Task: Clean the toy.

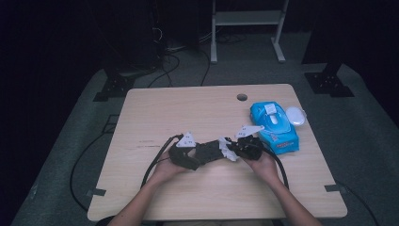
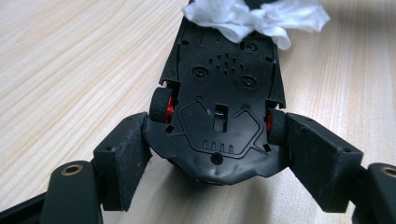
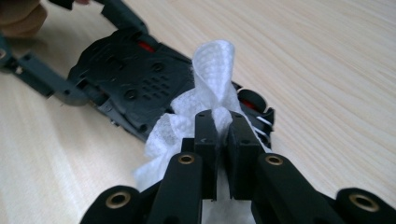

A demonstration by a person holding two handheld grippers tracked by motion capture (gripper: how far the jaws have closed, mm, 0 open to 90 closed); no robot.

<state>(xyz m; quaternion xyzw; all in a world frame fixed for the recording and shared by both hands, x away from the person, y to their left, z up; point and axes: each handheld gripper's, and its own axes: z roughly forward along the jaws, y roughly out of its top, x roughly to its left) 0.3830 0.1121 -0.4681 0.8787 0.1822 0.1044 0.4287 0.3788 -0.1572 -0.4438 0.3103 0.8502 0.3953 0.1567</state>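
Observation:
A black toy car (image 2: 219, 93) with red wheel hubs lies upside down, its underside facing up. My left gripper (image 2: 217, 140) is shut on the car's near end, one pad on each side by the wheels. My right gripper (image 3: 223, 122) is shut on a crumpled white wipe (image 3: 212, 70), which rests against the far end of the car's underside (image 3: 140, 74). In the high view the car (image 1: 208, 151) hangs between both grippers just above the table, the left gripper (image 1: 190, 157) on its left and the right gripper (image 1: 235, 149) with the wipe (image 1: 226, 148) on its right.
A blue pack of wet wipes (image 1: 275, 125) with a white lid lies at the right of the wooden table (image 1: 188, 108), a small white oval object (image 1: 295, 115) beside it. A round cable hole (image 1: 242, 97) sits near the far edge. Cables trail from both grippers.

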